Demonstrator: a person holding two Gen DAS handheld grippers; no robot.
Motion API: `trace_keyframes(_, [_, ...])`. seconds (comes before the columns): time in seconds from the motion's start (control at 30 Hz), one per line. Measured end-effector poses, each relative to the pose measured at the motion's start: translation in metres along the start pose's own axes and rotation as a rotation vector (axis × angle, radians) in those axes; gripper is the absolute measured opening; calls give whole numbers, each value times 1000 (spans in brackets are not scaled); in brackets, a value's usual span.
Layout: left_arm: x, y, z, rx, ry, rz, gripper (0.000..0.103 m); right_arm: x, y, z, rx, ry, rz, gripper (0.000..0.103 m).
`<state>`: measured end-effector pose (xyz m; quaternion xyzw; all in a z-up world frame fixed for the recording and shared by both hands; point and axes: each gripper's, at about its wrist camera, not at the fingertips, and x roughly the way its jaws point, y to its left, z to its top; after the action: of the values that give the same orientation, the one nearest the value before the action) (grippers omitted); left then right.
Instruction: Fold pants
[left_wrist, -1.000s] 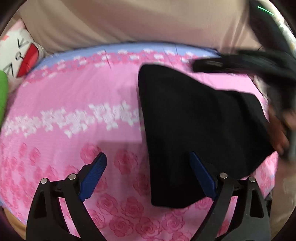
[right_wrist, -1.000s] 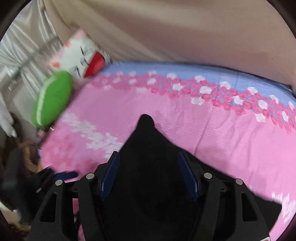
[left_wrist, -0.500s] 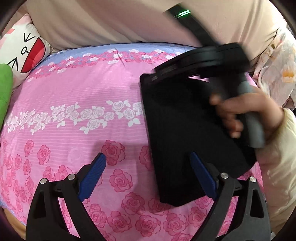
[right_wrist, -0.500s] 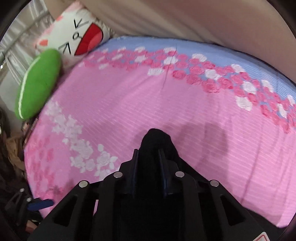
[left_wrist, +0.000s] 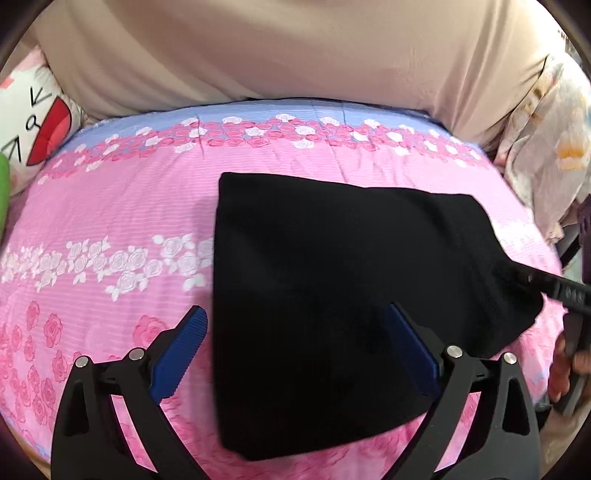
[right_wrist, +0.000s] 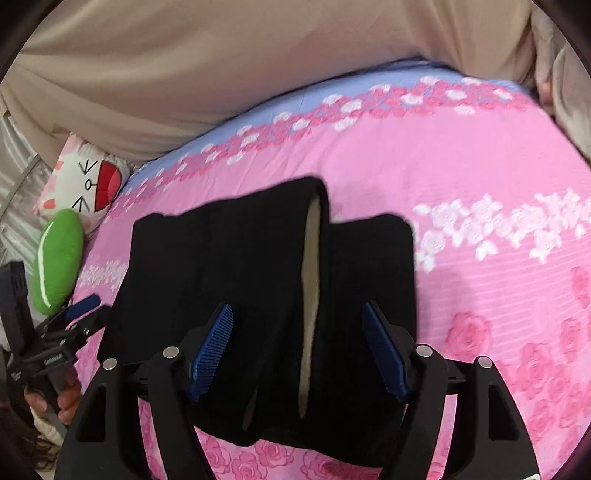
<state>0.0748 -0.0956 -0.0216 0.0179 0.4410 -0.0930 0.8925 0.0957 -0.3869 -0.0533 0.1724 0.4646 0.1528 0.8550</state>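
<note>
A pink rose-print bedsheet (left_wrist: 110, 206) with a blue band along its far edge spreads beneath and beyond both sets of fingers, backed by a beige fabric panel (left_wrist: 288, 51). On it lie the black pants (left_wrist: 332, 266), folded into a compact stack; in the left wrist view the stack runs from between the fingers out ahead and toward the right-hand finger, its left edge just inside the left-hand finger. In the right wrist view the pants (right_wrist: 258, 280) lie flat directly under and ahead of the fingers, the waist opening showing a pale lining between the two blue pads. The left gripper (left_wrist: 295, 350) stands spread wide above the cloth, released, nothing pressed between its pads. The right gripper (right_wrist: 297, 350) has just been opening; its pads stand apart over the pants without pressing them, grip released. Beyond the left-hand finger of the right gripper sit a cartoon-face cushion (right_wrist: 85, 184) and a green pillow (right_wrist: 57, 258). A hand (right_wrist: 55, 398) holds the other gripper's handle at the lower left edge of that view.
</note>
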Motion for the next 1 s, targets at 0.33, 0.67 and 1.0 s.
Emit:
trace_keyframes(0.33, [11,-23,0,0,37,69,95,-11,25,-5,-67,-87,54,12])
trace_keyframes(0.67, [17,-38,-7,46,38,120,98,-18,-16,-31,3,-98,-113,25])
trace_keyframes(1.0, [13,-20,-10,-12,51,104,98,-30,30,21,-145,-116,1,25])
